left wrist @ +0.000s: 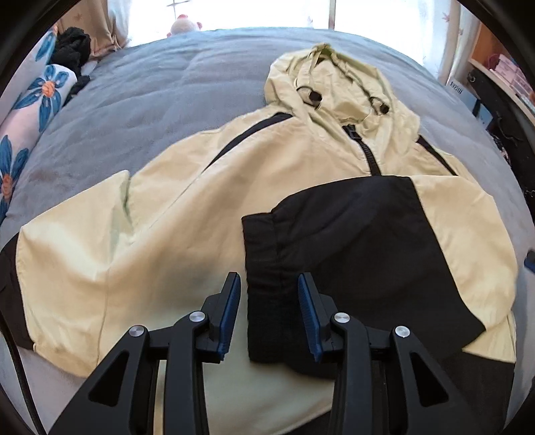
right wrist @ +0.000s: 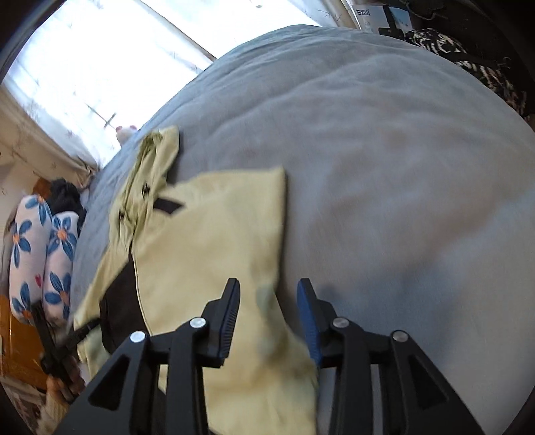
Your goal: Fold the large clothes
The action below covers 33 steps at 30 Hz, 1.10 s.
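A large pale yellow and black hooded jacket (left wrist: 187, 214) lies front up on a grey bed (left wrist: 150, 83), its hood (left wrist: 334, 87) towards the window. One black sleeve (left wrist: 351, 234) is folded across the chest, with its cuff (left wrist: 264, 254) pointing at me. My left gripper (left wrist: 269, 284) hovers over that cuff, jaws apart, and the pads do not press on the cloth. In the right wrist view the jacket (right wrist: 214, 241) shows a straight folded side edge. My right gripper (right wrist: 269, 287) stands open over the yellow cloth near that edge, gripping nothing. This view is blurred.
Floral pillows (left wrist: 36, 100) (right wrist: 40, 254) and a black garment (left wrist: 72, 47) lie at the bed's left end. A plush toy (left wrist: 184, 26) sits by the bright window. Shelves (left wrist: 501, 73) stand at the right. Bare grey bed (right wrist: 401, 167) spreads right of the jacket.
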Motion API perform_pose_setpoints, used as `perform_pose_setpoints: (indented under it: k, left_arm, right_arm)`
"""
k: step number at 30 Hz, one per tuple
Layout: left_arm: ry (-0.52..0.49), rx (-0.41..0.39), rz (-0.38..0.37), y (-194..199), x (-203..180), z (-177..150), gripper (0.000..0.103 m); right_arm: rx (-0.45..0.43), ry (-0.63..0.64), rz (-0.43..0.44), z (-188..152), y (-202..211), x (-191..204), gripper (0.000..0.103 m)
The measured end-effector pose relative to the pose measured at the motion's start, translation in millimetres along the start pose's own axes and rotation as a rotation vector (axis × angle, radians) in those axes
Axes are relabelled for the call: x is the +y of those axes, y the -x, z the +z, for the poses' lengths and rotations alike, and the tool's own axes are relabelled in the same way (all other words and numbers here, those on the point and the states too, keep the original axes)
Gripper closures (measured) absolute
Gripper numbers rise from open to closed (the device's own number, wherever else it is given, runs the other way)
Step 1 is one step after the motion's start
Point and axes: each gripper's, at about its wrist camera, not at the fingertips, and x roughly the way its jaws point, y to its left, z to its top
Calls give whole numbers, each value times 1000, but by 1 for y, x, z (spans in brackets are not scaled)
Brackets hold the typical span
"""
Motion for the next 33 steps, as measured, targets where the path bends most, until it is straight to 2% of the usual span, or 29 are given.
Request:
perform_pose_setpoints:
  k: [8,11,15,16,17,19,22,25,27,29,33]
  left_arm:
    - [32,37,-3,-28,4,20,69]
    - [11,36,1,-31,3,21,69]
    - [3,30,5,-33,1,21,69]
    - [5,28,7,-32,1,20,69]
    - [10,25,11,-32,1,21,69]
    - [12,14,7,-30,-1,21,69]
    - [0,-2,6,-33,-11,24,69]
    - [-33,-21,37,-39,-22,23,69]
    - [-68,-40,69,-44,-30,21,68]
    - [-86,-48,84,-45,-33,21,68]
    - [-101,-51,91,-34,-30,24,67]
  right_arm:
    - [55,-77,-11,68,-66,-8,67]
    - [92,-102,-2,76,-86,-16,67]
    - [114,-72,77,74,-98,-13,68]
    - [99,-25,53,73,-97,-7,87]
    - [87,26,9,74,-95,-1,101]
    - [35,127,-79,79,-88,14,102]
    - [-30,204,-162,92,-83,25,102]
    - [27,269,-264,92,-108,26,102]
    - [44,291,-302,87,-121,24,102]
    - [16,282,-331,85,-118,27,98]
    - [19,264,-350,83,-101,28,90]
